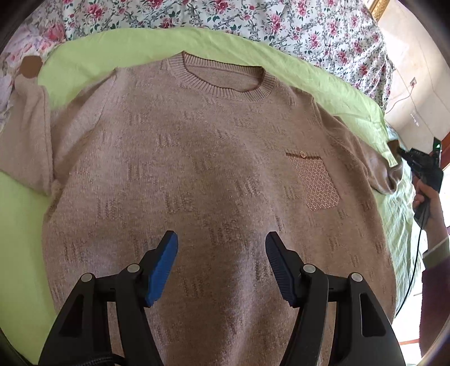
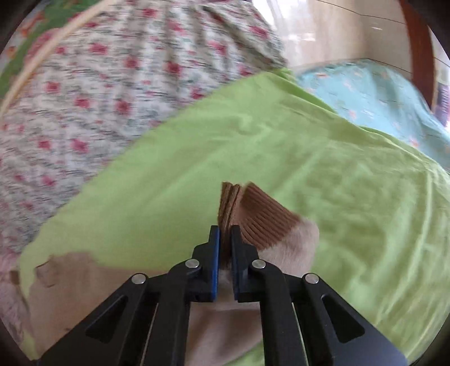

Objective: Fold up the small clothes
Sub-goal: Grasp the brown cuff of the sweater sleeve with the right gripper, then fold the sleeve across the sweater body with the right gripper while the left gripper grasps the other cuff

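1. Sweater (image 1: pixel 213 169): a beige knit garment lying flat, front side up, on the green sheet (image 1: pixel 118 48); its ribbed collar (image 1: pixel 222 76) lies at the far side, its hem at the near side.
2. Chest pocket (image 1: pixel 315 180): a patterned patch with a small button, on the right part of the sweater front.
3. Left sleeve (image 1: pixel 28 135): folded back along the left edge of the body, its brown cuff lying at the far left.
4. Right sleeve (image 1: pixel 377 169): stretched out to the right, with its brown ribbed cuff (image 2: pixel 253 216) raised off the sheet.
5. Right hand-held gripper (image 2: pixel 225 233): clenched on the right cuff, the ribbed fabric bunched between its blue pads; a hand (image 1: pixel 424 194) holds it at the right edge of the left wrist view.
6. Left hand-held gripper (image 1: pixel 222 242): released, jaws spread, hovering above the near middle of the sweater with nothing between the pads.
7. Floral bedding (image 1: pixel 253 19): lies beyond the green sheet on the far side of the bed.
8. Turquoise cloth (image 2: pixel 379 95): lies to the far right of the green sheet.
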`<state>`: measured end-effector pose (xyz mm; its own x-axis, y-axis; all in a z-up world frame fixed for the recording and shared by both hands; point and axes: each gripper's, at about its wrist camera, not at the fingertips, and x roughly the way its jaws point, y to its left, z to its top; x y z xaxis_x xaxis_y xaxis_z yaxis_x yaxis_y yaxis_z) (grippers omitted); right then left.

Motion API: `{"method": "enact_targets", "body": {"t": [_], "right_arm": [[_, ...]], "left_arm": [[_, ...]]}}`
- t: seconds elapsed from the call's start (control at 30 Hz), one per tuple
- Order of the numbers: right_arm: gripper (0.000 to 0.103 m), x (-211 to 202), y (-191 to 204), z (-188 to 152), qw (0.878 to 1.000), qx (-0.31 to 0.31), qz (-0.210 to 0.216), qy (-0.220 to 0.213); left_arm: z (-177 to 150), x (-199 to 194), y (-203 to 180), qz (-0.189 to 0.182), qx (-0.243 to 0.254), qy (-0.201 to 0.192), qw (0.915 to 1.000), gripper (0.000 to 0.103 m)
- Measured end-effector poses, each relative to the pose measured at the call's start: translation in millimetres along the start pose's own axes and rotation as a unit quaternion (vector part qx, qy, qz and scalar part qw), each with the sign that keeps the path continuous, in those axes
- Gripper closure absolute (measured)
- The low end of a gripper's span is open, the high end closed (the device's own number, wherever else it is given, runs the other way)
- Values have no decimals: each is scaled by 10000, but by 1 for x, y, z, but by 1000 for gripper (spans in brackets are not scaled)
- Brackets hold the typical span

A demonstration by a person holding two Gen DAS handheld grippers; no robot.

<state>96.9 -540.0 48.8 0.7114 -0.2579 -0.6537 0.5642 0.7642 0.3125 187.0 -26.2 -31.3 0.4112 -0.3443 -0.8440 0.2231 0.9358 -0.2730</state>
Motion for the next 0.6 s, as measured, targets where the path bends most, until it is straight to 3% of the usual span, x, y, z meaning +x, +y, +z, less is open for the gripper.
{"method": "enact_targets", "body": {"t": [0.13, 0.33, 0.5, 0.6], "right_arm": [[95, -5, 87, -28, 9900, -333, 1319, 364], [95, 8, 227, -86, 9446, -734, 2957, 1225], [95, 27, 313, -143, 9143, -960, 3516, 1769], [95, 45, 348, -174, 9016, -1066, 3610, 2132]], "left_arm": [[-5, -6, 5, -157, -104, 0, 9998, 38], [-14, -25, 19, -293, -220, -191, 9991, 38], [-19, -38, 44, -437, -504, -296, 9973, 38], [-20, -43, 63, -567, -713, -358, 9952, 38]]}}
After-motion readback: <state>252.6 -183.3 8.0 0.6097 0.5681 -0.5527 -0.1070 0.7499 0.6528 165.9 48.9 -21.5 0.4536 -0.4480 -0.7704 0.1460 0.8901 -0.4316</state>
